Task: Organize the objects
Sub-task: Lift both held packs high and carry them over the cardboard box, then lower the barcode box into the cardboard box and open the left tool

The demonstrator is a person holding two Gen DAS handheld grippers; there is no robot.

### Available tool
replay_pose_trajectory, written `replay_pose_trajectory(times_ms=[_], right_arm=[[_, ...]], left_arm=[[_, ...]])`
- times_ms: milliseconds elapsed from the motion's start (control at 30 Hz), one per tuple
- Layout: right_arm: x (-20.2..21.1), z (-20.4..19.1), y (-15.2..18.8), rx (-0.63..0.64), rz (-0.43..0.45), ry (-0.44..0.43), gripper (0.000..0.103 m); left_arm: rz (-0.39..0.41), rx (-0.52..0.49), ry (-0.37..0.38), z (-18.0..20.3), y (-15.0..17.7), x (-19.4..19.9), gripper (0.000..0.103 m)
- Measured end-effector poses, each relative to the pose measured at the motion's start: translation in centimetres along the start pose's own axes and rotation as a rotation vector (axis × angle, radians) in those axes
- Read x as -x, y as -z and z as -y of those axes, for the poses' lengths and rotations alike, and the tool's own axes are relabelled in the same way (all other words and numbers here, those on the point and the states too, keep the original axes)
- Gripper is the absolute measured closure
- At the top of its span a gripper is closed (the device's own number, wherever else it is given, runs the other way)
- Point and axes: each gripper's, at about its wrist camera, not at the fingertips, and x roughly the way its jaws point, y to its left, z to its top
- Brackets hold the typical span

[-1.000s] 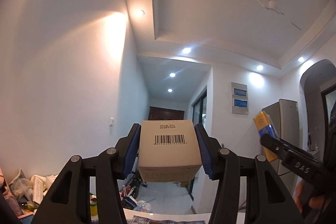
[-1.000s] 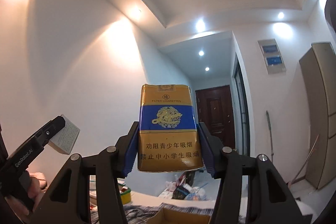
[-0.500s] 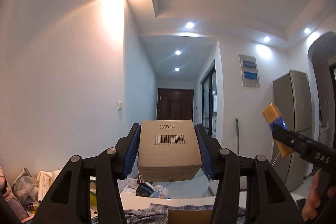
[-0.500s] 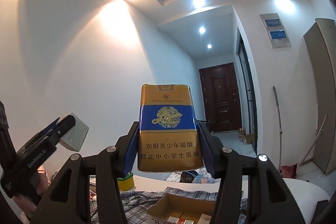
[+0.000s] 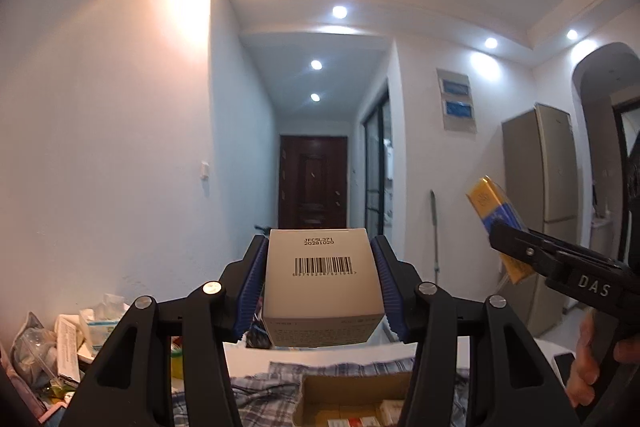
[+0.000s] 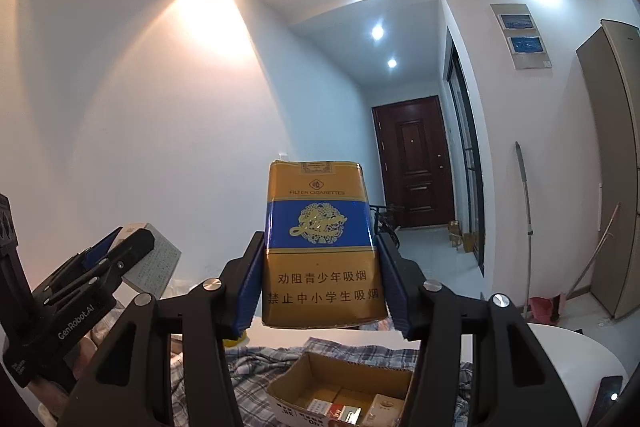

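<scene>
Clamping a white barcoded carton (image 5: 322,279) between its blue pads, the left gripper (image 5: 320,287) held it in the air, above and behind an open cardboard box (image 5: 352,393) on a plaid cloth (image 5: 260,395). Just beside it, the right gripper (image 6: 322,285) gripped a gold-and-blue cigarette pack (image 6: 322,251) upright, likewise aloft over that box, which already contained several packs.
</scene>
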Motion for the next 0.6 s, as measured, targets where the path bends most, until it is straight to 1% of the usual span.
replay_pose_trajectory(times_ms=[67,167,233,333,433,500,567,600], right_arm=[[-1.3,-0.4,0.7,0.012,-0.033,0.002,0.05],[-3.5,-0.8,2.0,0.035,-0.112,0.01,0.05],[-4.0,-0.6,2.6,0.015,-0.14,-0.01,0.05],[-4.5,0.2,2.7,-0.005,-0.161,-0.031,0.05],[-4.6,0.9,2.4,0.014,-0.144,0.023,0.05],[-4.9,1.2,2.5,0.021,-0.148,0.058,0.05],[-5.7,1.8,2.8,0.003,-0.182,0.067,0.05],[-6.1,2.1,2.9,-0.017,-0.203,0.053,0.05]], left_arm=[[-0.042,-0.002,0.006,0.2,0.7,-1.5,0.049],[-0.113,0.007,0.01,-0.1,1.8,-4.4,0.049],[-0.167,0.018,0.003,-0.5,2.4,-6.7,0.049],[-0.25,0.032,0.015,-1.2,3.5,-9.9,0.049],[-0.354,0.045,0.046,-1.5,5.2,-12.9,0.049],[-0.421,0.061,0.066,-1.7,6.5,-14.6,0.049],[-0.483,0.067,0.073,-1.7,7.8,-16.5,0.049],[-0.506,0.068,0.067,-1.7,8.3,-17.3,0.049]])
